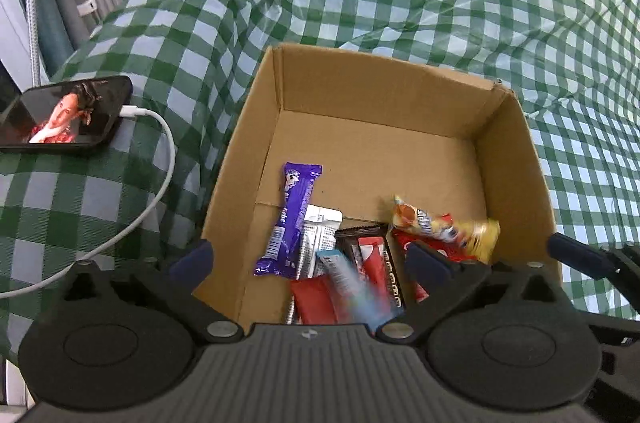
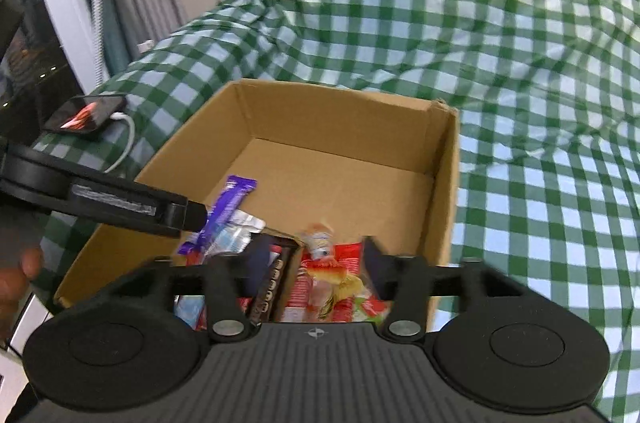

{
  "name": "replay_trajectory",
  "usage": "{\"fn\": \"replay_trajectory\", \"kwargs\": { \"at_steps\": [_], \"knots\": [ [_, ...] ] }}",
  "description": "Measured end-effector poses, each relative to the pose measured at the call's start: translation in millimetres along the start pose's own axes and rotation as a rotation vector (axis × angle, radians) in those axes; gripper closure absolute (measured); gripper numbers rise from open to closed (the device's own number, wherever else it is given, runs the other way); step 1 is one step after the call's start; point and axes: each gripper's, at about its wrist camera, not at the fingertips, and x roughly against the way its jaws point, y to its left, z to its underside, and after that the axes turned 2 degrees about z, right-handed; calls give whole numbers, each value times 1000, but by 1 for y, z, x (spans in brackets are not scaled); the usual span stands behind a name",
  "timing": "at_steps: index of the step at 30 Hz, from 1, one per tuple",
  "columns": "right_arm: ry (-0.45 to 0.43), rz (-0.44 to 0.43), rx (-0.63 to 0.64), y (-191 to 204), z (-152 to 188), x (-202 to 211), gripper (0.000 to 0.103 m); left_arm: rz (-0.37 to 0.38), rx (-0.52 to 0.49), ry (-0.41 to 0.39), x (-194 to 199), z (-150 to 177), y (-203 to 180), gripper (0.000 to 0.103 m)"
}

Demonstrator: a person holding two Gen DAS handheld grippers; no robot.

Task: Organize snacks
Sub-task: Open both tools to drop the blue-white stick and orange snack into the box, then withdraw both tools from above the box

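The left gripper (image 1: pixel 308 255) hung with jaws wide apart over the open brown cardboard box (image 1: pixel 384 99), a blurred blue-and-white bar (image 1: pixel 352 287) loose between them. The right gripper (image 2: pixel 308 263) stood partly spread above a blurred orange-and-yellow packet (image 2: pixel 328 263). A purple chocolate bar (image 1: pixel 290 219) lay on the box floor, beside a silver wrapper (image 1: pixel 320 239).

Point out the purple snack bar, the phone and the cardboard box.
purple snack bar (image 1: pixel 291 219): left wrist view, middle of its wrapper.
phone (image 1: pixel 64 115): left wrist view, centre of its lit screen.
cardboard box (image 1: pixel 384 95): left wrist view, inner face of its far wall.
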Motion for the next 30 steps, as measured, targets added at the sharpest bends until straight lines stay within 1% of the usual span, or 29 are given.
{"fn": "replay_trajectory", "kwargs": {
  "at_steps": [1, 3, 7, 9, 14, 22, 30],
  "knots": [
    [0, 6, -7, -1, 1, 2, 38, -4, -9, 10, 1, 2, -1, 0],
    [13, 12, -20, -1, 7, 7, 27, -18, -18, 19, 6, 7, -2, 0],
    [45, 9, -43, 4, 24, 24, 22, -31, -12, 20, 24, 24, -2, 0],
    [57, 8, -53, 10, 33, 34, 16, -31, -5, 19, 35, 31, -3, 0],
    [47, 10, -46, 25, 55, 68, 12, -40, -11, -2, 66, 58, -3, 0],
    [-25, 30, -9, 42, 76, 121, 8, -52, -28, -56, 112, 100, -10, 0],
    [-108, 59, 39, 50, 96, 163, 6, -81, -38, -118, 149, 132, -16, 0]
  ]
}}
